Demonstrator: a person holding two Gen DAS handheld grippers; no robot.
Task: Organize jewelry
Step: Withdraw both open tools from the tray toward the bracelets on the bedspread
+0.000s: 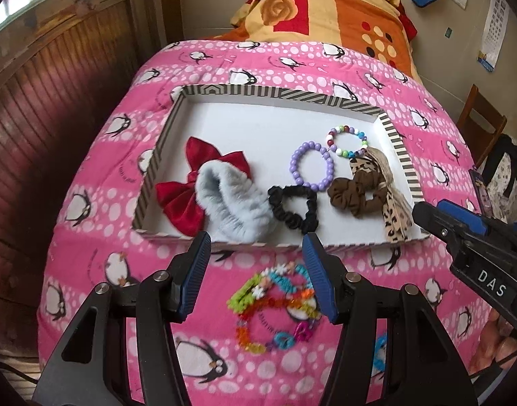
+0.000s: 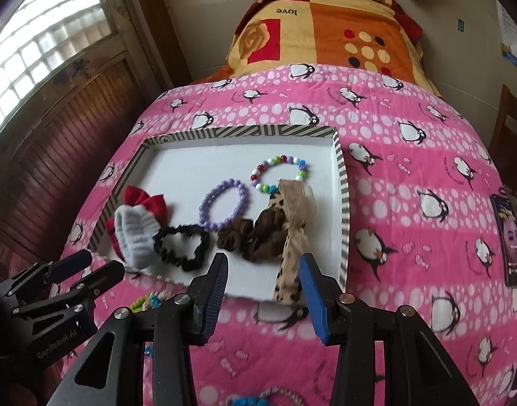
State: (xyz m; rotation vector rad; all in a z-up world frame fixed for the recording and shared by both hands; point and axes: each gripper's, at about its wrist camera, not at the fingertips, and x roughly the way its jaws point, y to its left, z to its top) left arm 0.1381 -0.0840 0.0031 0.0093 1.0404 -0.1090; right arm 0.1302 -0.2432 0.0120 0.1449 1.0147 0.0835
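A shallow striped-rimmed tray (image 1: 402, 155) is being carried by a bed covered with a pink penguin quilt (image 1: 99, 182), and most of the pieces are being kept inside it. Along the tray's near edge, from its left corner toward the right, a red velvet bow (image 1: 180, 196) is being overlapped by a pale blue furry band (image 1: 231, 203), a black scrunchie (image 1: 294, 208) is lying just beside that band, and a brown scrunchie (image 1: 354, 194) with a leopard-print ribbon (image 1: 397, 216) is being draped over the near rim by the right corner. Behind these, a purple bead bracelet (image 1: 312, 165) is touching a multicoloured bead bracelet (image 1: 348, 142), the latter lying nearest the tray's right edge. Outside the tray, on the quilt just in front of its near edge, a bright multicoloured plastic bracelet (image 1: 275, 308) is being framed by the left gripper (image 1: 256, 277), whose fingers are being held wide apart above and to either side of it, with nothing gripped. The right gripper (image 2: 263, 292) is being held over the tray's near edge, its fingers likewise spread and gripping nothing, with the end of the leopard-print ribbon (image 2: 288, 270) lying just inside the right finger. A phone (image 2: 510, 240) is lying near the bed's right edge, well apart from the tray. An orange patterned blanket (image 1: 343, 10) is being kept folded at the bed's far end.
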